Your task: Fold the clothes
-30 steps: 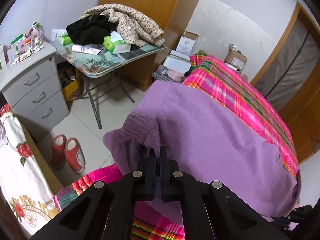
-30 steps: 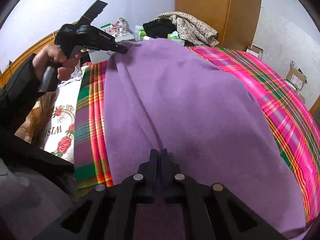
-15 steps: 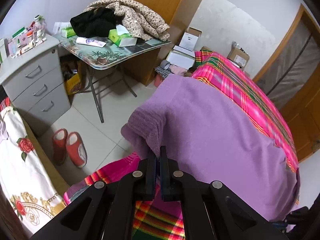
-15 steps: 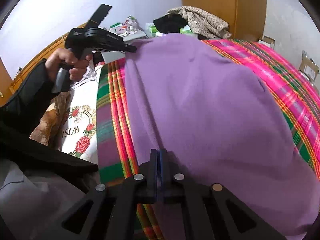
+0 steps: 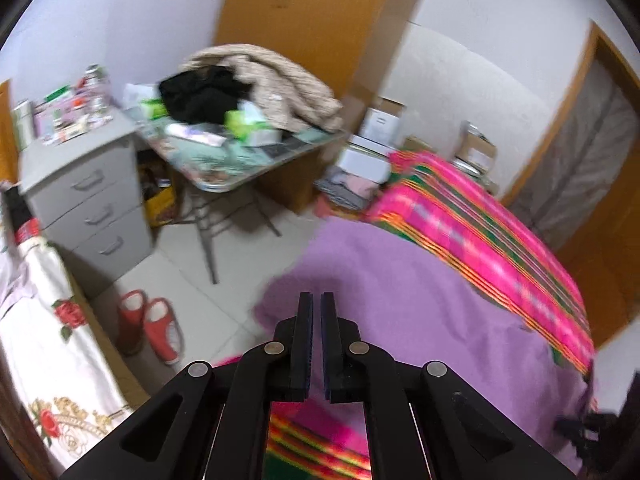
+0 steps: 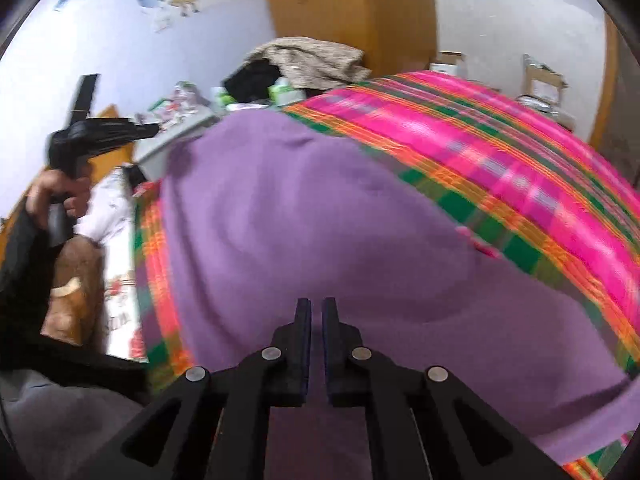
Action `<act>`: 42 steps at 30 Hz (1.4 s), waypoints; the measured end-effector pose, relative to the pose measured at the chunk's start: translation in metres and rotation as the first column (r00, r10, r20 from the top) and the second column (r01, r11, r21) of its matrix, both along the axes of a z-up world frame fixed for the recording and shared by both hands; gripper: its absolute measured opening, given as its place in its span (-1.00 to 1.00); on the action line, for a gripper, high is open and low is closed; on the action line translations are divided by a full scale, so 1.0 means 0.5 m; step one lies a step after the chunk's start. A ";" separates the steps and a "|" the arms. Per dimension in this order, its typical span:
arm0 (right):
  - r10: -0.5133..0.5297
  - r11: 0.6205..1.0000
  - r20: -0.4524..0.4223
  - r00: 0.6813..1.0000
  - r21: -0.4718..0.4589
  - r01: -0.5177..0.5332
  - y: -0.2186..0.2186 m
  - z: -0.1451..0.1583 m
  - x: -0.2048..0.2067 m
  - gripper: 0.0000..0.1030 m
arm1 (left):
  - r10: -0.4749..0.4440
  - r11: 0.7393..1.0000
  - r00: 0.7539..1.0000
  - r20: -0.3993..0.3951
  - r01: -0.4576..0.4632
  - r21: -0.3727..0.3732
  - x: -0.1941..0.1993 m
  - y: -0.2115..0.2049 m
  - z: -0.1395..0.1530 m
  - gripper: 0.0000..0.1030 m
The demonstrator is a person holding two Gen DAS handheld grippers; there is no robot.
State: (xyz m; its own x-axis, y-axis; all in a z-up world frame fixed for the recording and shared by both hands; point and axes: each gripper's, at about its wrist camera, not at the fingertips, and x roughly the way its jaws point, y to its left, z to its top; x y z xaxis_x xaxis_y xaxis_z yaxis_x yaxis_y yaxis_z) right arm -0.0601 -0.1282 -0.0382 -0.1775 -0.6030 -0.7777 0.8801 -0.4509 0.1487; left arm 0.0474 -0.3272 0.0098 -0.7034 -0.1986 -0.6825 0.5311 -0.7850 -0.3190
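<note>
Now the purple garment lies spread flat on the plaid bedspread. I see my left gripper and right gripper slightly parted above it, holding nothing. Red slippers sit on the floor beside the bed.

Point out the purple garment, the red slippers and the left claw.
purple garment (image 6: 320, 220): right wrist view, its broad middle.
red slippers (image 5: 150, 326): left wrist view, between the pair.
left claw (image 5: 316, 308): left wrist view, between its fingertips.
</note>
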 end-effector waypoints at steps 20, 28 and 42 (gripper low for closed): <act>-0.019 0.997 0.241 0.970 -0.071 0.037 -0.127 -0.033 -0.210 -0.93 | -0.363 0.931 0.926 0.103 0.356 0.084 -0.150 0.198 -0.108 -0.92; -0.071 0.992 0.270 0.960 -0.084 0.097 -0.076 -0.016 -0.210 -0.91 | -0.374 0.926 0.922 0.096 0.367 0.083 -0.128 0.208 -0.107 -0.92; 0.073 0.996 0.148 0.986 -0.067 -0.064 0.005 -0.001 -0.024 -0.66 | -0.374 0.927 0.920 0.116 0.369 0.060 -0.059 0.220 -0.103 -0.91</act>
